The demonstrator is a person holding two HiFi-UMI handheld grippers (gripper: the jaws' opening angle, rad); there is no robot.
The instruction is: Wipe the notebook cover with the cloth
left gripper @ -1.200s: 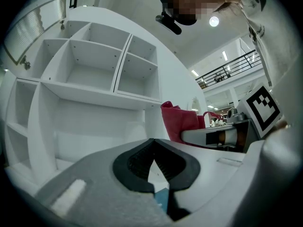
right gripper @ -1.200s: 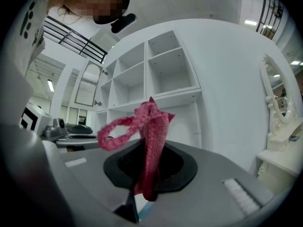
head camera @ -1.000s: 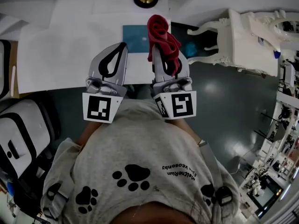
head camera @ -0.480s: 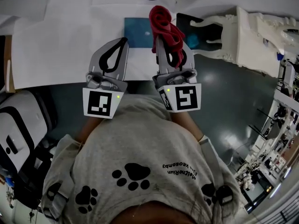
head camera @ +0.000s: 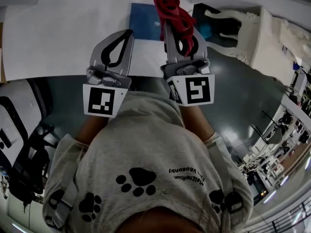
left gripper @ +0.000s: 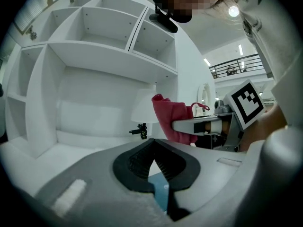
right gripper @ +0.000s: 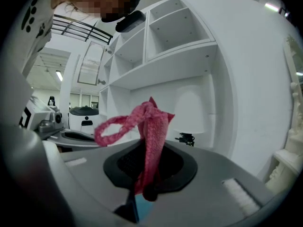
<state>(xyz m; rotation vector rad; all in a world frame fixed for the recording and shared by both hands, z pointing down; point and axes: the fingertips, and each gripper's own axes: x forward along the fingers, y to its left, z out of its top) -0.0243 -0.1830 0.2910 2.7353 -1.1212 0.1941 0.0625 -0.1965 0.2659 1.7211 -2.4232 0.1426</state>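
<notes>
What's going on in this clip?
A person stands at a white table with a gripper in each hand. The right gripper is shut on a red cloth, which sticks up from its jaws near the blue notebook. The left gripper is shut and empty. No wiping contact shows.

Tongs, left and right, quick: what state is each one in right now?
Left tongs: closed, holding nothing.
Right tongs: closed on the red cloth.

Left gripper jaws together, right gripper clamped on cloth
</notes>
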